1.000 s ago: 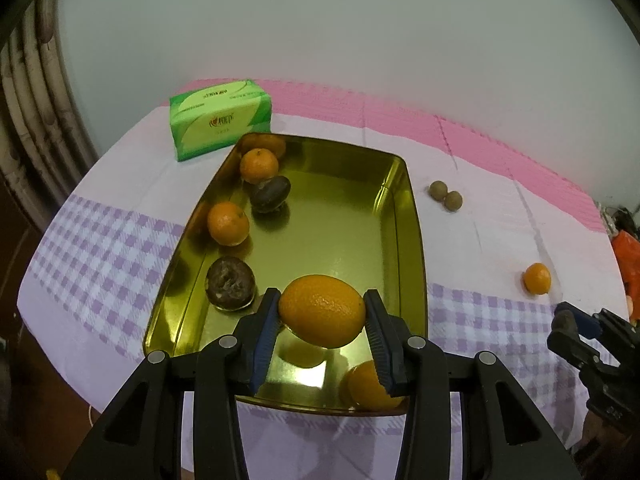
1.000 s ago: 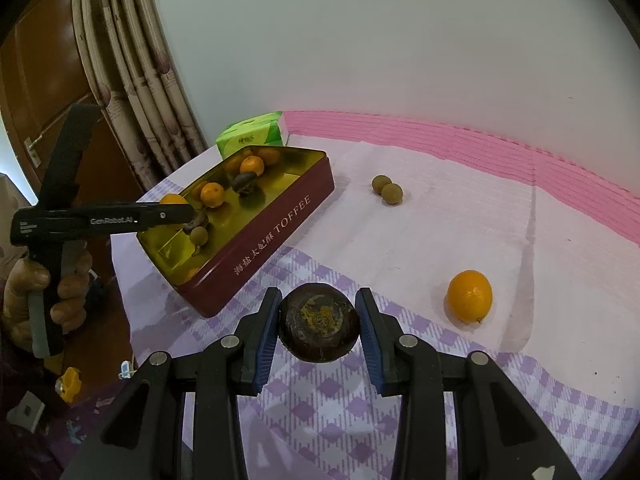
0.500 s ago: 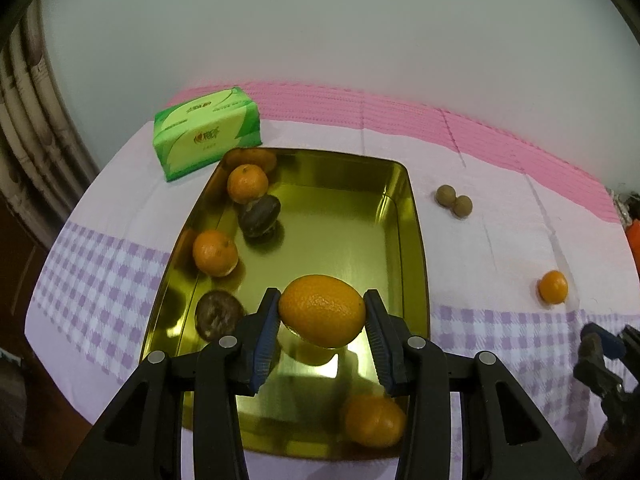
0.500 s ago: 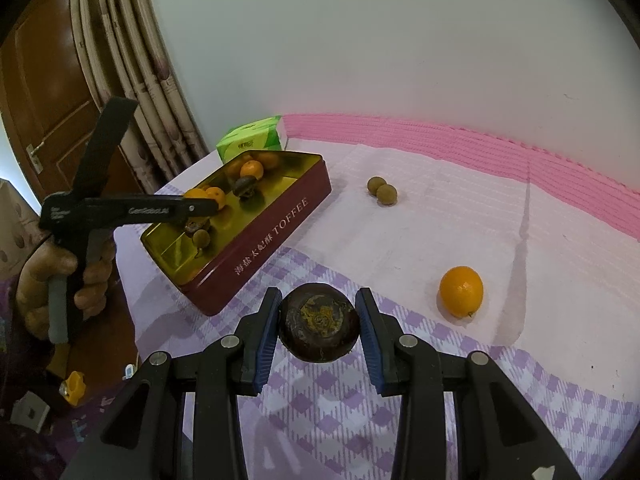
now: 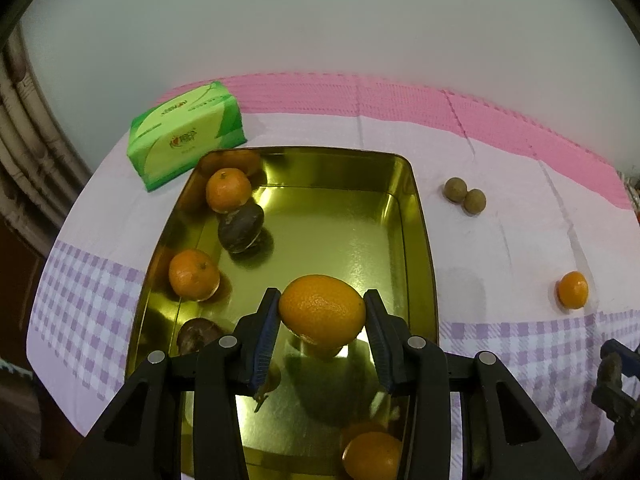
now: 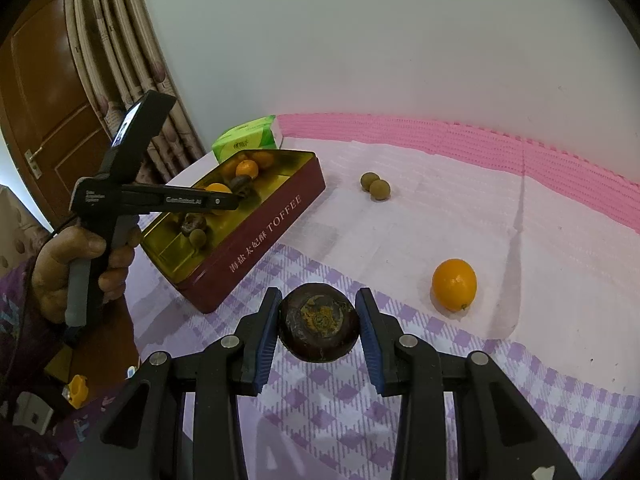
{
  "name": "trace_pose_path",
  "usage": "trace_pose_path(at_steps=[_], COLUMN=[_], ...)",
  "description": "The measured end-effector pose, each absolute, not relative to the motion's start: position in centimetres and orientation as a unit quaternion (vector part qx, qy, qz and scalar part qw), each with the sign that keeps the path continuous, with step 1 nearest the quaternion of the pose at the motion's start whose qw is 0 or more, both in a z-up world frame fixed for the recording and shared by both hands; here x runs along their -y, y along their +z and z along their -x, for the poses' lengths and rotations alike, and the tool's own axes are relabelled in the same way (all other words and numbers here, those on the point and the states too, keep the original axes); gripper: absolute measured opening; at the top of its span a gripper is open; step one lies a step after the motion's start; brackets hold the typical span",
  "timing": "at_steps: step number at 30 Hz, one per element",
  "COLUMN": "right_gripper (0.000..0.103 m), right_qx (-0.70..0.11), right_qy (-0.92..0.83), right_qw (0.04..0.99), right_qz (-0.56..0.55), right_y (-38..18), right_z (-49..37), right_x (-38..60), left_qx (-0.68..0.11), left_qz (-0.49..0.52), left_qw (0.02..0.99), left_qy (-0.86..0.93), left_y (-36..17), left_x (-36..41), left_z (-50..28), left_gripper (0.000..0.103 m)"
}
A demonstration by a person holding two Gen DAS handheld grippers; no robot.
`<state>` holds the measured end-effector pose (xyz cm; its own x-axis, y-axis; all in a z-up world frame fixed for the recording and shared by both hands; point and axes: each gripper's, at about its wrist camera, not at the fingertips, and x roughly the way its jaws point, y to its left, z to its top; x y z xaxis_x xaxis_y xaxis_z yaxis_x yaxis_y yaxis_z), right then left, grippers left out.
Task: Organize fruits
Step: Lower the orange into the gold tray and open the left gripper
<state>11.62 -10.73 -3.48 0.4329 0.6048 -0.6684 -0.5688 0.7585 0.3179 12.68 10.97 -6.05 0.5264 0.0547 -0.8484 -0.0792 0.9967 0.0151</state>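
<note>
A table [image 6: 460, 200] under a white cloth with pink and purple-check bands carries a red toffee tin [image 6: 256, 236], its gold inside [image 5: 344, 232] open to view. A green tissue pack [image 5: 186, 136] lies just beyond the tin's far corner. The left gripper [image 5: 322, 334], gripped by a person's hand [image 6: 76, 264], hangs over the tin, clamped on an orange [image 5: 322, 312]. The right gripper [image 6: 318, 330] is above the checked cloth, clamped on a dark brown fruit [image 6: 318, 322]. In the tin lie three small oranges [image 5: 228, 190] and two dark fruits [image 5: 241, 227]. On the cloth, well apart from the tin, sit a lone orange [image 6: 454, 285] and two small brown fruits [image 6: 375, 186], touching each other.
</note>
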Motion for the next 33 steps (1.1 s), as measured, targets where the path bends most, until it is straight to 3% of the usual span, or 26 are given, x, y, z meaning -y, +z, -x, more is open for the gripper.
trace_pose_path(at_steps=[33], right_gripper=[0.035], right_qx=[-0.411], right_qy=[0.343], right_qw=[0.844], right_qz=[-0.025], right_y=[-3.8], right_z=[-11.6], right_x=[11.0], left_qx=[-0.5], left_qz=[-0.022], left_qw=[0.865], left_qy=[0.037], left_y=[-7.7], left_x=[-8.9], left_z=[-16.2], left_gripper=[0.044])
